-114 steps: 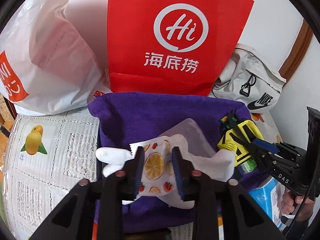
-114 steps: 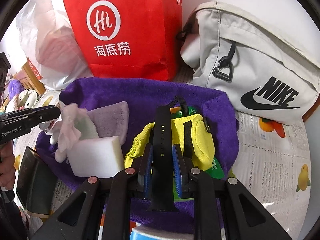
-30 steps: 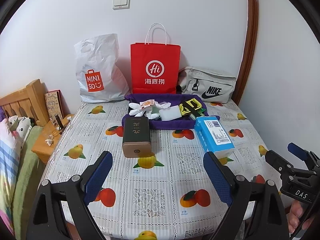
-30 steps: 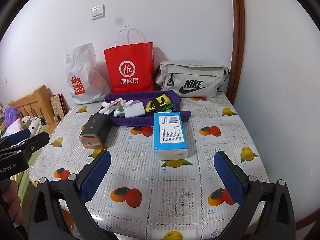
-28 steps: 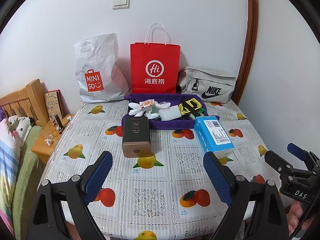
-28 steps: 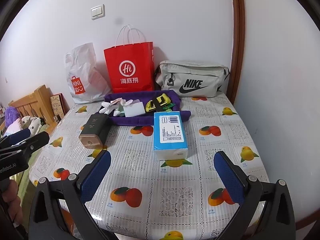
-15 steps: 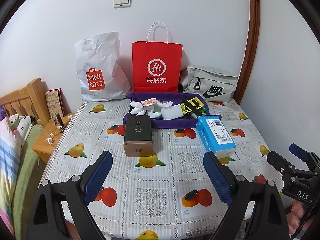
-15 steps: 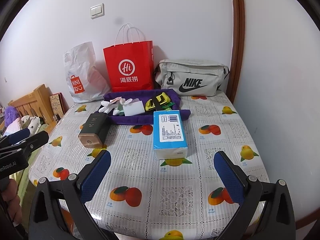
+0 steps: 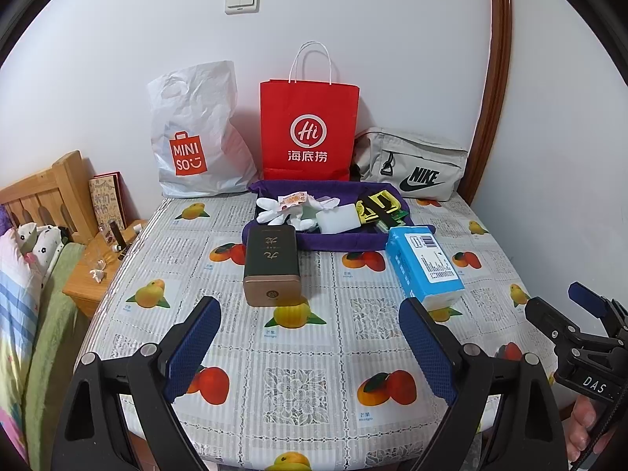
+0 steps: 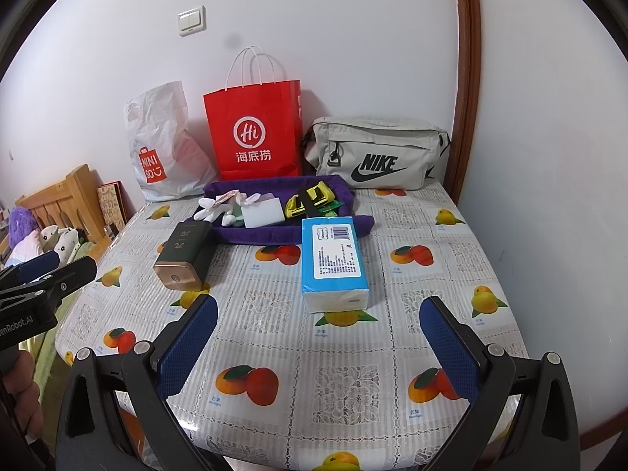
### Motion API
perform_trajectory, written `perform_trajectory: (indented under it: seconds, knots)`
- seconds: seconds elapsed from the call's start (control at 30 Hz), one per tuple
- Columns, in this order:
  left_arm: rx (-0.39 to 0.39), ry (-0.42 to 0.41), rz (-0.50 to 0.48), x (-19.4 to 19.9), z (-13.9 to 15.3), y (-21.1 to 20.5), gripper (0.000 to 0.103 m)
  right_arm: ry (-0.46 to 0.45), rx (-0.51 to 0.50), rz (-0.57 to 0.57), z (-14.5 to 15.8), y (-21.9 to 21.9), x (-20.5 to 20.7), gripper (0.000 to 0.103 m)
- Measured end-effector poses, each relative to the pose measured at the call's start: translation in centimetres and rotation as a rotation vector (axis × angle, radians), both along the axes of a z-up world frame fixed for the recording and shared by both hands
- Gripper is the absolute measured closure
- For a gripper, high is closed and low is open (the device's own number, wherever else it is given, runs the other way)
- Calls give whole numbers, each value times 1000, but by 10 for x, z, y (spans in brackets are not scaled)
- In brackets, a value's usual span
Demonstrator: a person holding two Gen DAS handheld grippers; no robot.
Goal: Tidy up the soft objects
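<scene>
Left wrist view: the left gripper hangs over the near edge of the table, its blue-padded fingers spread wide and holding nothing. At the far side of the fruit-print cloth a purple towel lies as a shallow nest, and the soft things sit on it: a white glove at its left with a fruit-print packet resting on top, a white sponge in the middle, and a yellow strap bundle at its right. A dark tin lies just in front of the towel's left end, touching its edge, and a blue tissue pack lies just in front of its right end. Behind the towel, against the wall, stand a white Miniso bag, a red paper bag and a grey Nike pouch. The right gripper shows at the right border, beside the table's corner.

Right wrist view: the right gripper also sits at the near edge with fingers wide apart and empty, well apart from the towel. The tissue pack lies straight ahead between the fingers, the tin to its left, the sponge and strap bundle beyond. The left gripper juts in from the left border, over the bed
</scene>
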State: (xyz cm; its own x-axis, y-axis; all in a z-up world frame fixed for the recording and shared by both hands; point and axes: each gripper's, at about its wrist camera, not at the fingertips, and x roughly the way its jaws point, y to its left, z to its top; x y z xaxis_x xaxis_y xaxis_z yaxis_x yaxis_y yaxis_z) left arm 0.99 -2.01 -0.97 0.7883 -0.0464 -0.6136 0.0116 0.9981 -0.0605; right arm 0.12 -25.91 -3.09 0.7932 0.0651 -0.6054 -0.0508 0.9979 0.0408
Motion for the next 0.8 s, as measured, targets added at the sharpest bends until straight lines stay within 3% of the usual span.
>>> perform_trajectory:
  seconds: [0.8]
  knots:
    - [0, 2, 0, 0, -1, 3, 11, -2, -9, 10, 1, 3, -2, 2]
